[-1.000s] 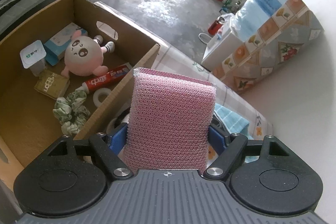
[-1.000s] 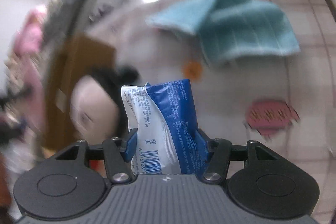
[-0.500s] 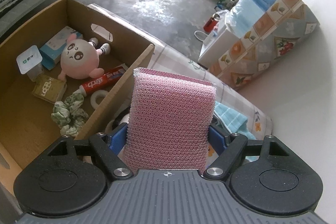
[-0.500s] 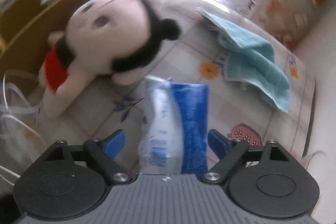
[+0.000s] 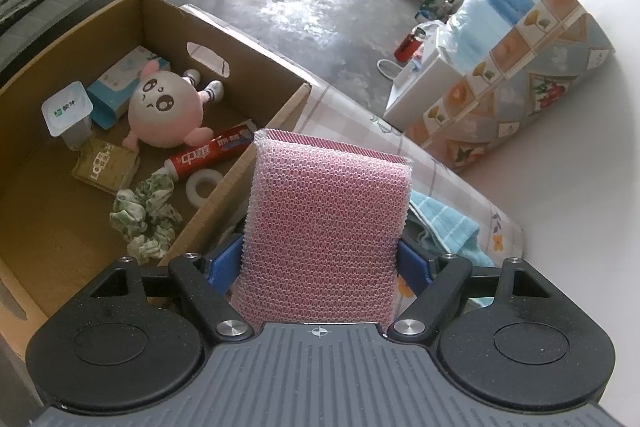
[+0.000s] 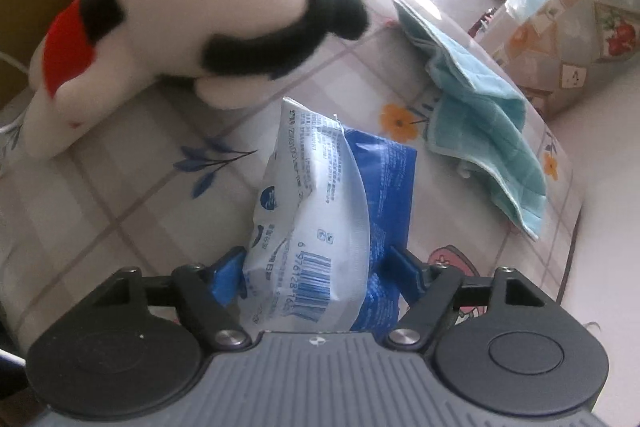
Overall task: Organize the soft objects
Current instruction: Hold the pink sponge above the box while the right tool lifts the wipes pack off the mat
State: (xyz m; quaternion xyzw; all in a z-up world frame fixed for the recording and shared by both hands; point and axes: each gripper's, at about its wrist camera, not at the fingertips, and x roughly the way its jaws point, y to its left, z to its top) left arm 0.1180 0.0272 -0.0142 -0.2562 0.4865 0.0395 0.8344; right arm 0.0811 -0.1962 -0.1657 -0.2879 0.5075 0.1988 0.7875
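R gripper (image 6: pixel 316 277) has swung over from the towel (image 6: pixel 480 115) toward the plush doll (image 6: pixel 180 11); jaws closing w/ tissue pack (image 6: pixel 332 211) between, left pad touching, right pad just off. L gripper (image 5: pixel 320 259) is holding pink sponge (image 5: pixel 328 223), hovering beside the cardboard box (image 5: pixel 224 27). Step: sorting soft items. Next, probably: re-grip the pack firmly, then box the sponge.

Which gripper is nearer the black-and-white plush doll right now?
Right. The right gripper is just below the plush doll on the tablecloth, closing around a blue packet. The left gripper holds a pink sponge beside the cardboard box.
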